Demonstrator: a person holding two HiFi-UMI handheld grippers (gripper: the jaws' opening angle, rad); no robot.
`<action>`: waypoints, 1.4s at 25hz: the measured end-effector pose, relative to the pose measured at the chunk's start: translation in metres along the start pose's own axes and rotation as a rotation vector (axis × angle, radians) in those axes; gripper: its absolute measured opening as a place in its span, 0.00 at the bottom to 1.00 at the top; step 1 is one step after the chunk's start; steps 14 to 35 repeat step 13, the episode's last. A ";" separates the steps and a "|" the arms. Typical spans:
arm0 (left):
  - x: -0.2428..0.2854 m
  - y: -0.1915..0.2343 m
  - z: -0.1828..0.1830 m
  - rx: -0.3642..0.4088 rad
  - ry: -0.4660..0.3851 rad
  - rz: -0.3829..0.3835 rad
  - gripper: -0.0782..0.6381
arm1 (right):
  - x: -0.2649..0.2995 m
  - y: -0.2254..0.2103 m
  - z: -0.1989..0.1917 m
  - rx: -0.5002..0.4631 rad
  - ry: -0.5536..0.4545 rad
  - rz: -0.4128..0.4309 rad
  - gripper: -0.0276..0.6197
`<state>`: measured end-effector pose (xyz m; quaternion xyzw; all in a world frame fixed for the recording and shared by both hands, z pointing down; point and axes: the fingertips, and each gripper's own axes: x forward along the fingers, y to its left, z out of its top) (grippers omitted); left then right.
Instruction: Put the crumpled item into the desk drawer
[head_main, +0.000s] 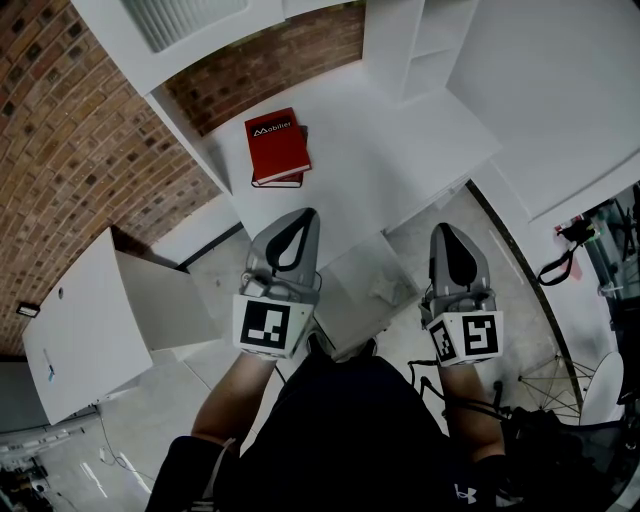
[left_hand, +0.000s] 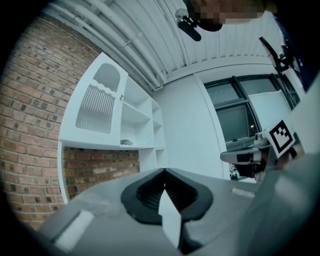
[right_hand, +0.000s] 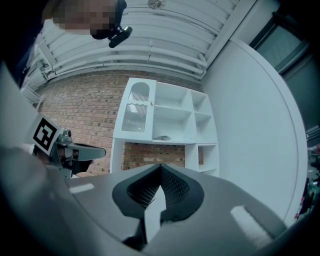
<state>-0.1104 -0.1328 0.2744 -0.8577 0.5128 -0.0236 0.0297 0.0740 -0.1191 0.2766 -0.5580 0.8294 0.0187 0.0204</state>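
Brick-walled corner, red-brown brick wall (head_main: 60, 150) behind white furniture, seen from steeply above.

White desk top (head_main: 380, 150), set against that wall. White open shelf unit (right_hand: 165, 120) standing above it; small grey object (right_hand: 162, 137) on a middle shelf, too small to identify.

Red hardcover book (head_main: 277, 146), flat on the desk top, resting on a darker volume.

White box-shaped cabinet (head_main: 80, 320), on the grey floor at lower left, well apart from the desk top.

Pale rectangular surface (head_main: 350, 285) just below the desk's front edge; whether a pulled-out drawer, cannot tell.

Small pale crumpled item (head_main: 385, 291), lying on that pale surface, between the two grippers and nearer the right one, touching neither.

Left gripper (head_main: 308, 213), grey with black ribbed pads, held low in front of the body, jaws closed tip to tip, nothing between them.

Right gripper (head_main: 440, 228), same build, level with the left, jaws likewise pressed together and empty.
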 end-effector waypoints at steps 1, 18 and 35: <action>0.000 -0.001 0.000 0.001 0.002 -0.001 0.11 | -0.001 0.000 0.000 0.001 0.000 0.000 0.05; 0.002 -0.014 -0.003 0.000 0.016 -0.004 0.11 | -0.009 -0.008 -0.004 0.012 0.005 0.002 0.05; 0.002 -0.014 -0.003 0.000 0.016 -0.004 0.11 | -0.009 -0.008 -0.004 0.012 0.005 0.002 0.05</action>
